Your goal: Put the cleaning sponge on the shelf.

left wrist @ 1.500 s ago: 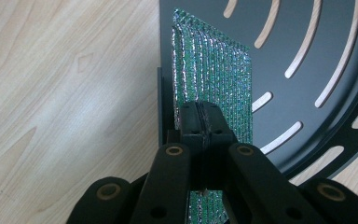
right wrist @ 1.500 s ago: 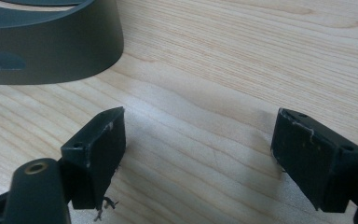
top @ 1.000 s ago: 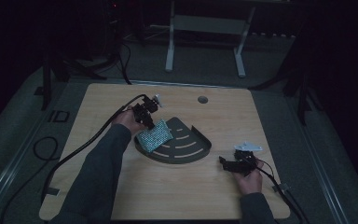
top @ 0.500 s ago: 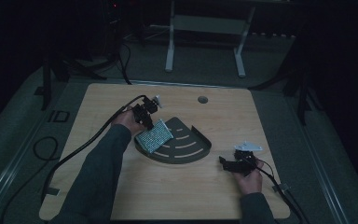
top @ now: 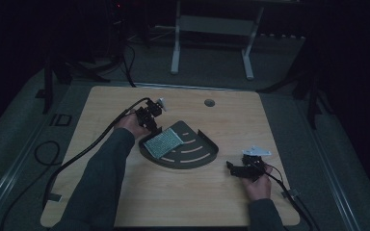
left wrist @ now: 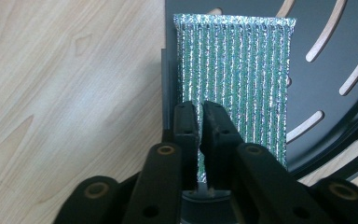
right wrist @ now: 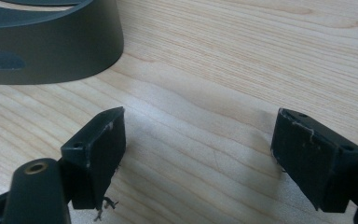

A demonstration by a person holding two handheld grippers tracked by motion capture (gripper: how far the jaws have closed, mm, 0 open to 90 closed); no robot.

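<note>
Occupying the middle of the high view, the light wooden table [top: 173, 202] carries a dark fan-shaped tray [top: 200, 154] with a raised wall and curved slots. On the tray's left part lies the scouring cloth [top: 163, 143], a rectangular pad of silvery-green metallic mesh in parallel ribs, with a stitched edge at its far end.

Compared with the earlier high views, tray, cloth and both hands sit in the same places; the only change is at the left gripper [left wrist: 199, 114], whose jaws have just been opening. In the left gripper view they stand a narrow slit apart, with the near edge of the cloth between them; whether the pads still press on it cannot be told. The cloth runs from the jaw tips toward the top of that frame, parallel to the tray's straight left wall.

At lower right of the high view, the right gripper [top: 234, 168] rests on the bare table beside the tray's curved wall. In the right gripper view its jaws are spread wide, nothing between them.
</note>
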